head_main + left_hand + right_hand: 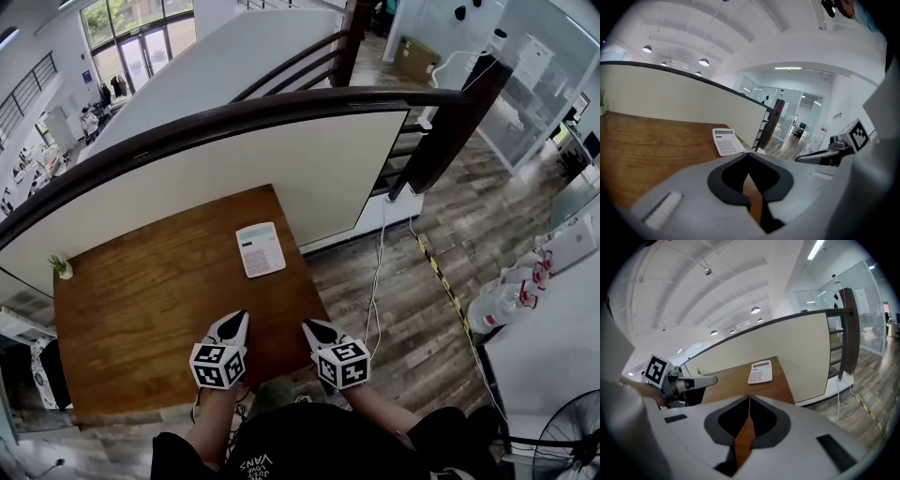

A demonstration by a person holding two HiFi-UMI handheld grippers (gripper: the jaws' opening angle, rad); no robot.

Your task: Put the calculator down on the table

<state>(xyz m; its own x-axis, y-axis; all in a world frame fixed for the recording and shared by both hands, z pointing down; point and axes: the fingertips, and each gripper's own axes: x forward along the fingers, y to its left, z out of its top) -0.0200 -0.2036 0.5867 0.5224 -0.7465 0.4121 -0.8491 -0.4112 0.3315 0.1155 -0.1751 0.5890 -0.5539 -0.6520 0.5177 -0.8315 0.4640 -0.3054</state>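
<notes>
A white calculator point(260, 249) lies flat on the wooden table point(141, 291) near its far right corner, with nothing touching it. It also shows ahead in the left gripper view point(727, 141) and the right gripper view point(760, 372). My left gripper point(239, 320) hovers over the table's near edge, well short of the calculator, its jaws shut and empty point(749, 153). My right gripper point(309, 327) is beside it at the table's near right corner, also shut with nothing between the jaws point(749, 397).
A small potted plant point(60, 266) stands at the table's far left corner. A low white wall with a dark curved handrail point(281, 108) runs behind the table. A white cable point(375, 281) and striped tape point(441, 277) lie on the wooden floor to the right.
</notes>
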